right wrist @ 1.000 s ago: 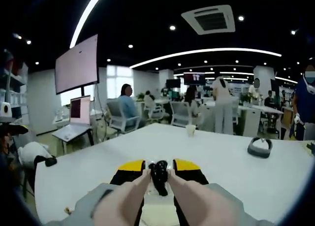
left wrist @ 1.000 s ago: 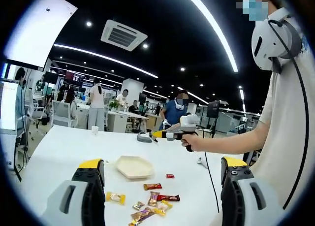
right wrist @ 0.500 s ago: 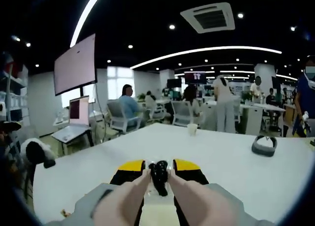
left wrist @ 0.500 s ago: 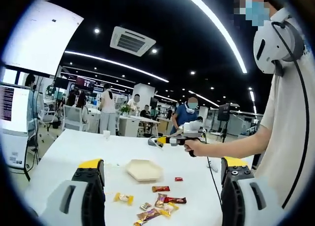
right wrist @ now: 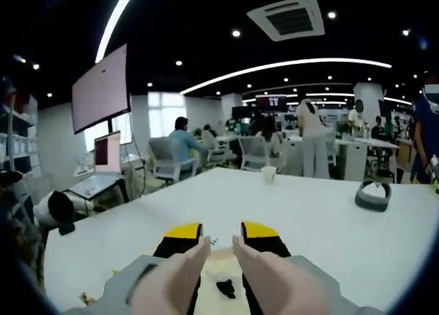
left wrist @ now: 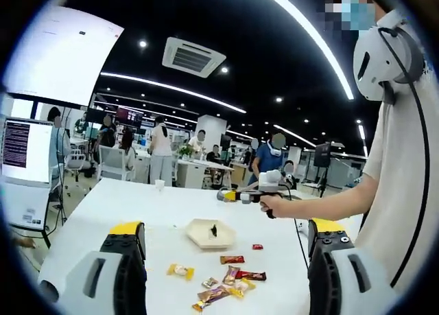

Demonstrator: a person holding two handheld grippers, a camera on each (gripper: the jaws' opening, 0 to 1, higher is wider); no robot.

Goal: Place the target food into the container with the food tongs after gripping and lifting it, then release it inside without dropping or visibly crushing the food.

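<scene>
Right claw (right wrist: pixel 219 241): my view shows its yellow-tipped jaws and the pale tong arms parted a little, nothing between them; I judge the release done, arms eased apart so the food could fall clear rather than be squeezed. Target food (right wrist: pixel 225 285): a small dark piece lying just below and beyond the tong tips, on the pale container (right wrist: pixel 218 260), whose rim shows between the jaws. Seen from my left claw view, the same container (left wrist: pixel 204 230) sits ahead on the white bench (left wrist: pixel 137 205) with the dark piece (left wrist: pixel 214 230) near its middle, and the right claw (left wrist: pixel 236 195) is held by a hand (left wrist: pixel 273 205) just above and behind it, presumably kept close over the dish so the drop was short. Left claw (left wrist: pixel 223 260): jaws spread wide, empty, held well back from the container, idle and out of the working arm's way. Nearer to it than the container: scattered wrapped sweets (left wrist: pixel 230 277), a yellow one (left wrist: pixel 180 270) off to one side, a small red one (left wrist: pixel 257 246) beside the container. Far off from the right claw on the bench: a paper cup (right wrist: pixel 269 174) and a dark headset (right wrist: pixel 374 195).
</scene>
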